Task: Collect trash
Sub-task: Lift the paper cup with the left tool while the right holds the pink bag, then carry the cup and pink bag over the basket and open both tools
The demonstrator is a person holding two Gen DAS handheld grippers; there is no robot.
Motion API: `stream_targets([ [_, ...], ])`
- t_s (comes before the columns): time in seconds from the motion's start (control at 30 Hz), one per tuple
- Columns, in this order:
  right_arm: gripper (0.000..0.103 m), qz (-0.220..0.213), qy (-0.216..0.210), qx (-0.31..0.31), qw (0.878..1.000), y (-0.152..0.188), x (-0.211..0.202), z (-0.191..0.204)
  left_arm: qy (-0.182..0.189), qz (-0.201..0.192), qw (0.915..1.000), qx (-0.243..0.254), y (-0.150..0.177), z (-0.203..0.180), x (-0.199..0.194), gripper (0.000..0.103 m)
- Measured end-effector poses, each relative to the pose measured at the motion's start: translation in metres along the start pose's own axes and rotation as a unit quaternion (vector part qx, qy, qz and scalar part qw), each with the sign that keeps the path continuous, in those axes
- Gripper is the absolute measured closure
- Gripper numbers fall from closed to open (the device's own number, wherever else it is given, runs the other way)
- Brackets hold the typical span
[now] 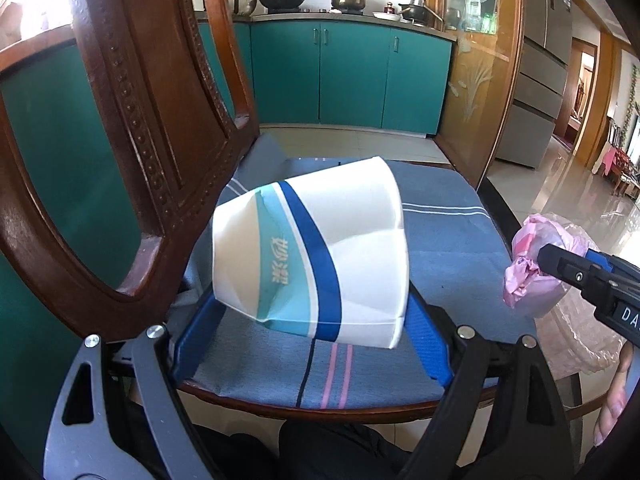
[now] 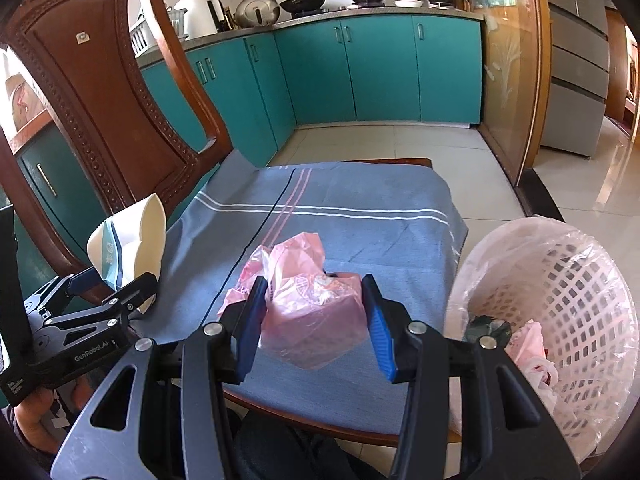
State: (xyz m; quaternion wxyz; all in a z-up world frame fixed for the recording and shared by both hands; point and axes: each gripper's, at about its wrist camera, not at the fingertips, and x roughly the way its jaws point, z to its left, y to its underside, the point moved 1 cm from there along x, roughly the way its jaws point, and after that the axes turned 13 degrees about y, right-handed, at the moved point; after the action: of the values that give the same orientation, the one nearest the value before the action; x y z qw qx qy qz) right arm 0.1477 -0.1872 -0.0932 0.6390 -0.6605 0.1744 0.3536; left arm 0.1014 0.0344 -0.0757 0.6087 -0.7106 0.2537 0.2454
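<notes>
The wooden chair (image 2: 96, 92) carries a blue cloth (image 2: 360, 200); at 4 o'clock stands the lined bin (image 2: 568, 280). The left gripper (image 1: 312, 320) clamps a crumpled paper cup (image 1: 312, 256); the right gripper (image 2: 316, 320) pinches a pink plastic bag (image 2: 312, 312). Slick film might slip free short of the bin.

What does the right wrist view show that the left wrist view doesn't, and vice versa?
Only the right wrist view: inside the white lattice plastic bin, lined with a bag and already holding trash, plus the chair's carved top. Only the left wrist view: the printed face of the crushed white-and-blue paper cup, clamped in the left gripper. Both: the crumpled pink plastic bag in the right gripper, and the blue striped cloth.
</notes>
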Motion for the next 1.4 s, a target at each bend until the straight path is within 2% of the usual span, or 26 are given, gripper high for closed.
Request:
stream_targets([
  [0.37,0.056,-0.019,0.008,0.022,1.0,-0.002,-0.01,-0.02,0.001,-0.009,0.9999,0.013,-0.004,-0.011,-0.008,0.017],
  [0.63,0.056,-0.044,0.043,0.06,0.996,-0.004,-0.028,-0.064,0.019,-0.033,0.9989,0.027,-0.017,-0.031,-0.025,0.017],
  [0.93,0.056,-0.053,0.101,0.121,0.986,0.014,-0.046,-0.133,0.085,-0.034,0.9922,0.085,-0.03,-0.105,-0.016,0.017],
  [1.17,0.056,-0.051,0.143,0.167,0.974,0.04,-0.058,-0.186,0.14,-0.012,0.9793,0.146,-0.023,-0.183,0.012,0.017],
  [1.4,0.056,-0.044,0.173,0.201,0.963,0.065,-0.068,-0.229,0.192,0.035,0.9633,0.185,-0.007,-0.248,0.048,0.017],
])
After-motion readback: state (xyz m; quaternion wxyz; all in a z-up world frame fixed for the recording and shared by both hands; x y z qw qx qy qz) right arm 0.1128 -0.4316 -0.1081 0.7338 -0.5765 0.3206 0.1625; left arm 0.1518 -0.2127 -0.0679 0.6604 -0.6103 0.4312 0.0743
